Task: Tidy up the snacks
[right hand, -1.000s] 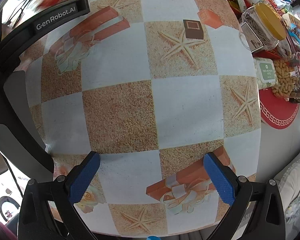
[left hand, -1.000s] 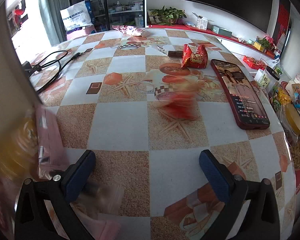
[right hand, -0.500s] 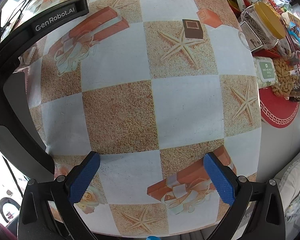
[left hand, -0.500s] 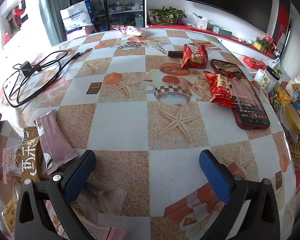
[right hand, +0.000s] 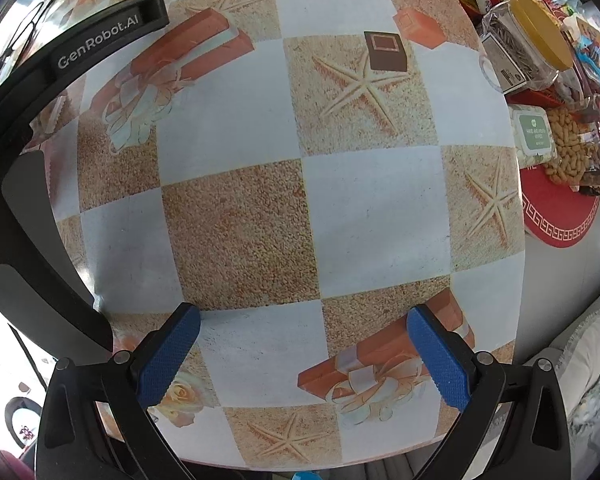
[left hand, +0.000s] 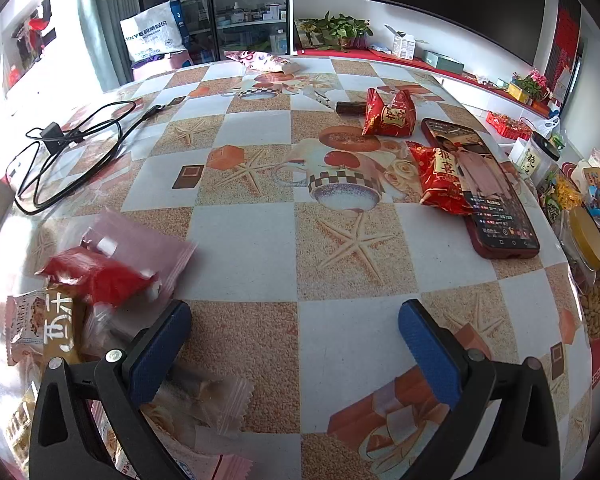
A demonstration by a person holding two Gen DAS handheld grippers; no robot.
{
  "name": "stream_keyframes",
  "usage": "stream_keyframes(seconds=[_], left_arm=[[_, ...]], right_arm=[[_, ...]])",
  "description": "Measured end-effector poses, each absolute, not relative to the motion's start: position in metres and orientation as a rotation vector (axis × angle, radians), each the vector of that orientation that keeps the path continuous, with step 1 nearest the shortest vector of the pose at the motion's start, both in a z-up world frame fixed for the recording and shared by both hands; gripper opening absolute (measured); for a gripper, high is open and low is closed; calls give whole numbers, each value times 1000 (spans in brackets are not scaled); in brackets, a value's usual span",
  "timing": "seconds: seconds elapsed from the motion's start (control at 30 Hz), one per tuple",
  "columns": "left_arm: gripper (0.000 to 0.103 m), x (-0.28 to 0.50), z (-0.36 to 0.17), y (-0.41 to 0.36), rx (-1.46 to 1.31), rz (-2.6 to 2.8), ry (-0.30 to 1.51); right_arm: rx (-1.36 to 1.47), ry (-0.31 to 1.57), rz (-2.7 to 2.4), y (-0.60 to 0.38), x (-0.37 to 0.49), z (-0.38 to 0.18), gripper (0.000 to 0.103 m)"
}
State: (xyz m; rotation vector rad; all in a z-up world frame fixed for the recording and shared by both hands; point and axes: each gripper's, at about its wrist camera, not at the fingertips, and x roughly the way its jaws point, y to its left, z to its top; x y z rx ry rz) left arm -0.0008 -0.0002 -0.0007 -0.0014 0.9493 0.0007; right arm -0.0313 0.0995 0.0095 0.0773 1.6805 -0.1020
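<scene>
Since both the left hand-held gripper (left hand: pixel 296 336) and right hand-held gripper (right hand: pixel 304 344) are hanging wide apart and empty, I'm thinking grab the red packet (left hand: pixel 440 178) lying on the phone (left hand: pixel 484 188) by its crimped edge.

Plenty of open table (left hand: pixel 244 240) straight ahead in the left view, middle squares are bare. Near left is crowded with a pile of snack packets (left hand: pixel 100 276), right up against the left finger. Far left has a tangled cable (left hand: pixel 72 148). Right side is blocked by a phone (left hand: pixel 484 184) with a red snack bag (left hand: pixel 440 176) partly on it. In the right view, jars (right hand: pixel 528 44) and peanuts (right hand: pixel 568 148) line the right edge.
</scene>
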Motion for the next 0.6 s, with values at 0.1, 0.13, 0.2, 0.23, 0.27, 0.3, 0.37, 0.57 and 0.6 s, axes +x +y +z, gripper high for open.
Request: stream_keyframes(seconds=[0.1, 0.13, 0.2, 0.23, 0.27, 0.3, 0.37, 0.57, 0.6], left_arm=[[103, -1, -1, 0, -1, 1, 949], [103, 0, -1, 0, -1, 1, 949], [103, -1, -1, 0, -1, 1, 949], [103, -1, -1, 0, -1, 1, 949], [103, -1, -1, 1, -1, 1, 949], [103, -1, -1, 1, -1, 1, 949], [103, -2, -2, 2, -1, 1, 949], [103, -4, -3, 5, -1, 1, 949], [103, -4, -3, 5, -1, 1, 949]], right_arm=[[74, 1666, -104, 101, -34, 11, 103], [109, 1657, -70, 98, -31, 10, 103], [118, 1652, -60, 96, -31, 9, 103], [122, 1651, -56, 95, -30, 9, 103], [126, 1650, -52, 95, -30, 9, 103], [125, 1648, -53, 95, -29, 8, 103], [118, 1644, -62, 96, -26, 8, 103], [85, 1618, -95, 97, -29, 7, 103], [97, 1613, -81, 97, -31, 7, 103]])
